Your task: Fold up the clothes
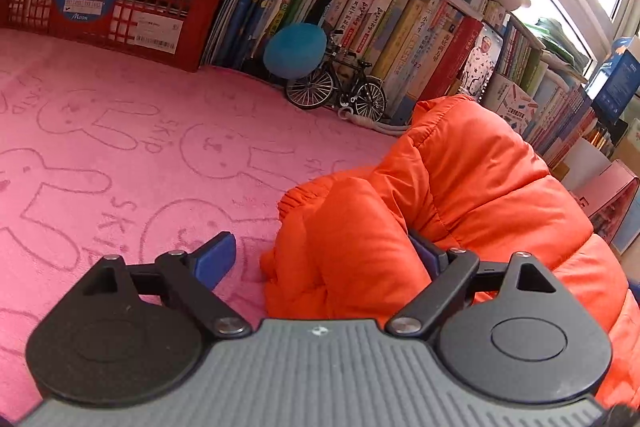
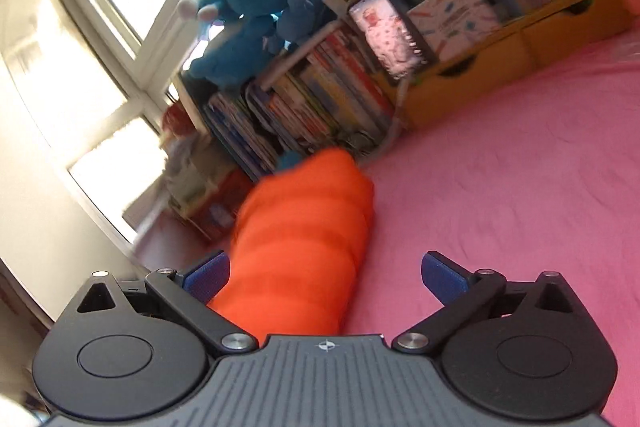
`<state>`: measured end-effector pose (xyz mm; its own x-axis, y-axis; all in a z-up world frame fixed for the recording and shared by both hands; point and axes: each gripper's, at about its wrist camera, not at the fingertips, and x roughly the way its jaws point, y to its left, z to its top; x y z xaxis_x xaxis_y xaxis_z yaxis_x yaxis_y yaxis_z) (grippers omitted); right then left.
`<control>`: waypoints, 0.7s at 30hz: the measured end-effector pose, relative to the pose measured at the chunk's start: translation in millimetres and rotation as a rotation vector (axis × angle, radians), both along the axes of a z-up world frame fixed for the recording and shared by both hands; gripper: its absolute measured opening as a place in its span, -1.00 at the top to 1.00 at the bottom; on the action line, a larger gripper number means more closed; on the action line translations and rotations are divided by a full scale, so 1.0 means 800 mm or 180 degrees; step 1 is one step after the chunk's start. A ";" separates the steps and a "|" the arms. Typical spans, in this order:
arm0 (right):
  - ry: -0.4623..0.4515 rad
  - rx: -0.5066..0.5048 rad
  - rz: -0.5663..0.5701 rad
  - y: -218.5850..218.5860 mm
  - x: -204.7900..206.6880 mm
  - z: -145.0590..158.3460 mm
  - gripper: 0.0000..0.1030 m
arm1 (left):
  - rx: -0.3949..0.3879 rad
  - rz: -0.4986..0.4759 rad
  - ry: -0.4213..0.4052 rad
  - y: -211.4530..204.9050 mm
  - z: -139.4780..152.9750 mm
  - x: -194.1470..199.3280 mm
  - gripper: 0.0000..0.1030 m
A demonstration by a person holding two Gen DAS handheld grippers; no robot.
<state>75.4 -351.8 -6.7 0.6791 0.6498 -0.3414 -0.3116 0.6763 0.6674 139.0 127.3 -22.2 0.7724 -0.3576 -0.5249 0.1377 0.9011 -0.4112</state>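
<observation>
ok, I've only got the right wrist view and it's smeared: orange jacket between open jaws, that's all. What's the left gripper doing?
Observer: The left gripper is open around a puffy fold of the orange jacket. One finger is over the bare pink blanket, the other is tucked into a crease of the jacket.
Operator: Jacket flat yet?
Observer: No. It sits in a bunched mound, with an elastic cuff pointing toward the open blanket.
Operator: Anything close behind it?
Observer: A model bicycle stands against the books, beside the jacket's far end and apart from it.
</observation>
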 end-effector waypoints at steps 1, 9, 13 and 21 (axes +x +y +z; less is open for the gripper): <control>0.0038 0.0031 0.0083 0.005 0.031 0.001 -1.00 | 0.0002 0.0000 -0.0001 0.000 0.000 0.000 -0.76; 0.0338 -0.0727 0.0602 0.142 0.187 -0.009 -1.00 | 0.0083 -0.0071 0.0039 -0.001 0.002 0.005 -0.76; 0.0707 -0.0726 0.0769 0.167 0.224 -0.035 -1.00 | 0.0137 -0.0091 0.0064 -0.001 0.002 0.009 -0.76; 0.0978 -0.0601 0.0729 0.159 0.220 -0.065 -0.56 | 0.0292 -0.0145 0.0006 -0.002 0.011 0.026 -0.76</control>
<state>251.3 -224.7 -58.3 0.3726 0.6788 -0.6327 -0.2741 0.7319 0.6238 159.5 125.7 -13.4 0.7554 -0.3427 -0.5585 0.1788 0.9278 -0.3275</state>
